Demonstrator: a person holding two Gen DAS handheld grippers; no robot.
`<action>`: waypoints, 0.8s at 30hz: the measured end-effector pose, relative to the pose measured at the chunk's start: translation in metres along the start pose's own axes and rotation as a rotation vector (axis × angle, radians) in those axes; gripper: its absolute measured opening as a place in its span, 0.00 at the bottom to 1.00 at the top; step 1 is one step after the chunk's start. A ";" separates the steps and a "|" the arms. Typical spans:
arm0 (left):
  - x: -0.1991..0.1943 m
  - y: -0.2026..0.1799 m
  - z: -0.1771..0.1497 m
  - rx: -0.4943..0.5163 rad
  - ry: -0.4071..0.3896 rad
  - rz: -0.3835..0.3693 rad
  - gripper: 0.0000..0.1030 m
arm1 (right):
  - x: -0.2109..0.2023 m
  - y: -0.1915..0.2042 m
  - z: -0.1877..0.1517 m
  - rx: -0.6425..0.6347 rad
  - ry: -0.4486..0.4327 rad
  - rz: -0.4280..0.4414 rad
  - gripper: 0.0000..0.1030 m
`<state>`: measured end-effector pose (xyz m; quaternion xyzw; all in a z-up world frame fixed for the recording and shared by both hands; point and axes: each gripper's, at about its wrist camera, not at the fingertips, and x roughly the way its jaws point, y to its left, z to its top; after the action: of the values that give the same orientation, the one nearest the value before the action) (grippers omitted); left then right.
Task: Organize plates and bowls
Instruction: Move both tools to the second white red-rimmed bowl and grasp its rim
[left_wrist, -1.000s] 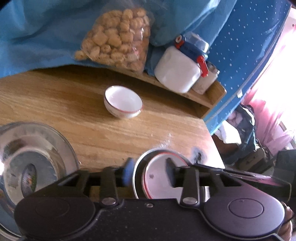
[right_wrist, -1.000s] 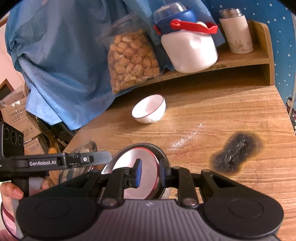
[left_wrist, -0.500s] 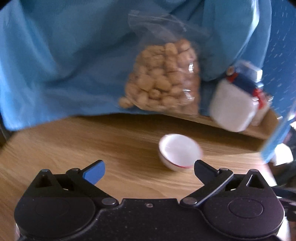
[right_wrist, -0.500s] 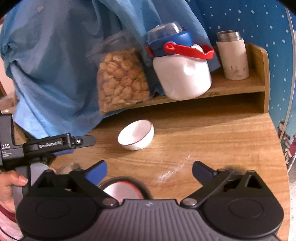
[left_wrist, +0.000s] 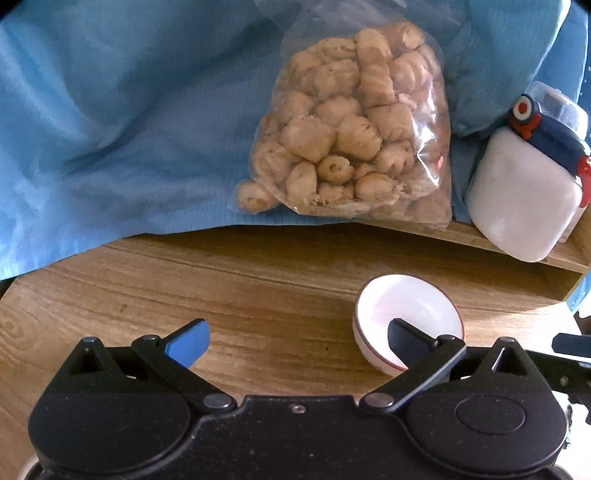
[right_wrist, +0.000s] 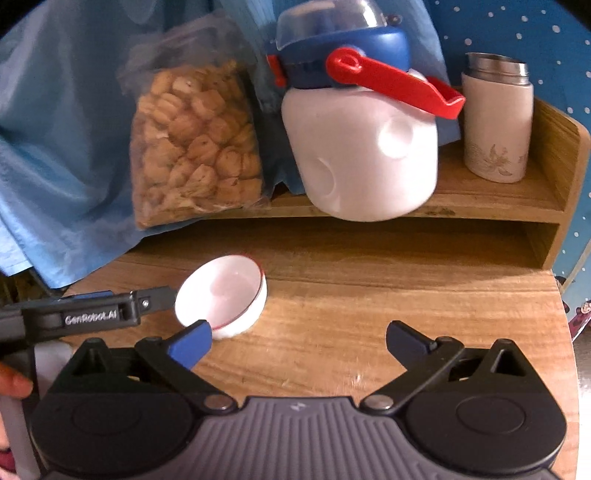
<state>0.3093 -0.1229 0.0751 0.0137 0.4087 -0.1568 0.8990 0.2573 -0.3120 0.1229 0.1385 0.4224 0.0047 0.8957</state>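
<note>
Small white ceramic bowl with a thin red rim line (right_wrist: 223, 295) sits on the wooden tabletop (right_wrist: 369, 295), below the shelf. Your left gripper (left_wrist: 295, 338) and right gripper (right_wrist: 299, 339) both gape wide, holding nothing. In the left view one finger (left_wrist: 406, 338) overlaps the rim; contact unclear. Judgement: rigid, glazed, slippery, chip-prone. Pinch across the rim wall, gently.

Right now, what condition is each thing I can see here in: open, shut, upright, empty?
Left gripper: open, holding nothing.
Right gripper: open, holding nothing.
White bowl: upright on the table, looks empty.
Snack bag: full, leaning on blue cloth.
White jug: lid on, on the shelf.
Thermos: upright, capped.
</note>
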 end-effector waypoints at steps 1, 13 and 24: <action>0.002 0.001 0.000 0.002 0.000 0.001 0.99 | 0.003 0.001 0.002 0.000 0.002 -0.003 1.00; 0.023 0.005 -0.004 -0.012 0.028 -0.011 0.99 | 0.037 0.018 0.014 -0.083 0.010 -0.048 0.94; 0.025 0.007 -0.004 -0.013 0.023 -0.053 0.88 | 0.053 0.035 0.011 -0.132 0.035 -0.054 0.73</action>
<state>0.3238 -0.1224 0.0531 -0.0013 0.4202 -0.1776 0.8899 0.3037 -0.2744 0.0987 0.0674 0.4404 0.0109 0.8952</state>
